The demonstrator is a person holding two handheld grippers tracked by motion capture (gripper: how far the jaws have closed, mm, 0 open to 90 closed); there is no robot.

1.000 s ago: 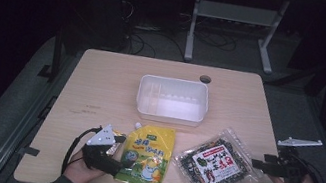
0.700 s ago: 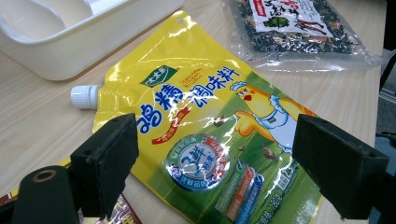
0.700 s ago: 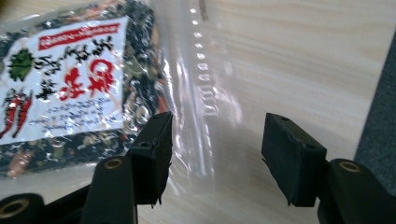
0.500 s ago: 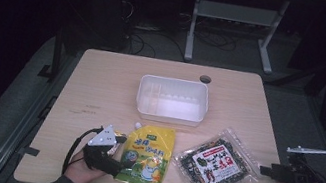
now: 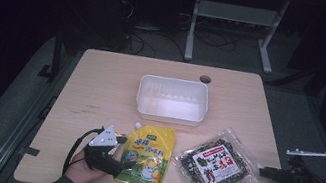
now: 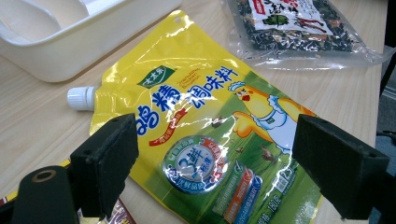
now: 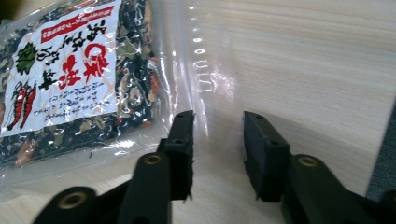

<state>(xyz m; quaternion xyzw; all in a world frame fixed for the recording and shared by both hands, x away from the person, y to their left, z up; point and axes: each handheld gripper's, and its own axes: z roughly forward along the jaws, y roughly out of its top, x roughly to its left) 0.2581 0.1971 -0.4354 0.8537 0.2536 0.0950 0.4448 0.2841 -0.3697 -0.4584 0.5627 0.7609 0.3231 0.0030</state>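
Two pouches: yellow pouch (image 6: 196,140) flat on the table under the left gripper (image 6: 215,172), clear dried-veg bag (image 7: 70,79) just ahead-left of the right gripper (image 7: 217,154)
Left gripper: wide apart, pouch between the jaws, not squeezed
Right gripper: jaws just closing, narrow gap, bag's clear edge by the left jaw, not pinched
Further out: white tray (image 5: 173,100) beyond both

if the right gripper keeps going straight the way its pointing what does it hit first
Most likely the clear plastic edge of the transparent bag of dark dried vegetables with a red-and-white label. The right gripper points at that edge, jaws partly open, having just been closing with nothing gripped. Depth is hard to judge.
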